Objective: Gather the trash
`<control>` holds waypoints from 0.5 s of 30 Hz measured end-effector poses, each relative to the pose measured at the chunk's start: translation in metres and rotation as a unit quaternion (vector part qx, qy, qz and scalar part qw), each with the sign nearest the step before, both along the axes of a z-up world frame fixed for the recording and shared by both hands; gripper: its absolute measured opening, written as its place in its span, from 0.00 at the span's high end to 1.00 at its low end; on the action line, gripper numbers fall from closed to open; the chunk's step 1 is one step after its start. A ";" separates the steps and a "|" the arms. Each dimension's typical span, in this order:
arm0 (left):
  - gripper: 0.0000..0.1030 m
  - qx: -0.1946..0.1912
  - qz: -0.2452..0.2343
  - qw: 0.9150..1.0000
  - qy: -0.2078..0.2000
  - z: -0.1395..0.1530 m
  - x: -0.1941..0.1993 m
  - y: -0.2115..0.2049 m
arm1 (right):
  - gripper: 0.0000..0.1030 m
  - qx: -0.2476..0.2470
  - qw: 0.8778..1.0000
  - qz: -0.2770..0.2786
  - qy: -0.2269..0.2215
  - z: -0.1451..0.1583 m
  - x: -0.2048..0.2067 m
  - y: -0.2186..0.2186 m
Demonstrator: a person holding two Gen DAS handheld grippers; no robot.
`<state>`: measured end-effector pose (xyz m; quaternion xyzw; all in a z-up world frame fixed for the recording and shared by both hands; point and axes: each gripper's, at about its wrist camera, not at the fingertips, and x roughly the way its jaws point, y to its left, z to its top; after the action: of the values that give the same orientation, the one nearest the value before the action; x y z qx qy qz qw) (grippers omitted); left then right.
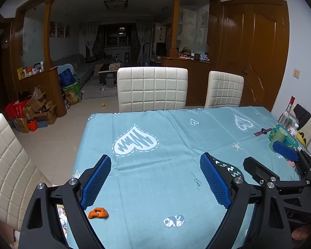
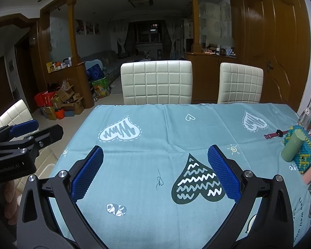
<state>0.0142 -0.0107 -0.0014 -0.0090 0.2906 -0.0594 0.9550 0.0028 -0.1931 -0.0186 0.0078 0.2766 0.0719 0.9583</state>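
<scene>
— Orange is the only trash colour I can find: a small crumpled orange scrap lies on the bench, at about seven o'clock in the left wrist view, just beside the inner edge of the left finger.

— And the jaws?

— The left gripper has its jaws wide and holds nothing. The right gripper is the same, wide and empty, above the dark heart print.

— What can go wrong from here?

— The scrap is very near the bench edge. If the left finger comes down on it from the side, I think it can slide off to the floor. Also it looks thin, so the pads may close over it and catch the teal cloth instead.

— Anything hidden?

— Yes. No bin is visible in either view. The scrap does not appear in the right wrist view. At three o'clock the green cup and the beaded box cover smaller things that I cannot identify.
</scene>
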 end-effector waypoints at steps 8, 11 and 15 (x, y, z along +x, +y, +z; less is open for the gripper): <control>0.17 0.011 0.012 1.000 -0.014 0.000 -0.002 -0.001 | 0.03 0.001 1.000 0.000 0.000 0.000 0.000 0.000; 0.17 0.019 0.010 1.000 -0.018 0.001 -0.002 -0.004 | 0.03 0.000 1.000 0.000 0.002 0.000 0.000 0.000; 0.17 0.013 0.009 1.000 -0.009 0.001 0.000 -0.002 | 0.03 0.000 1.000 0.000 0.001 -0.001 0.001 0.000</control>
<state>0.0139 -0.0124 -0.0005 0.0010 0.2826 -0.0468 0.9581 0.0035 -0.1927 -0.0195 0.0081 0.2775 0.0716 0.9580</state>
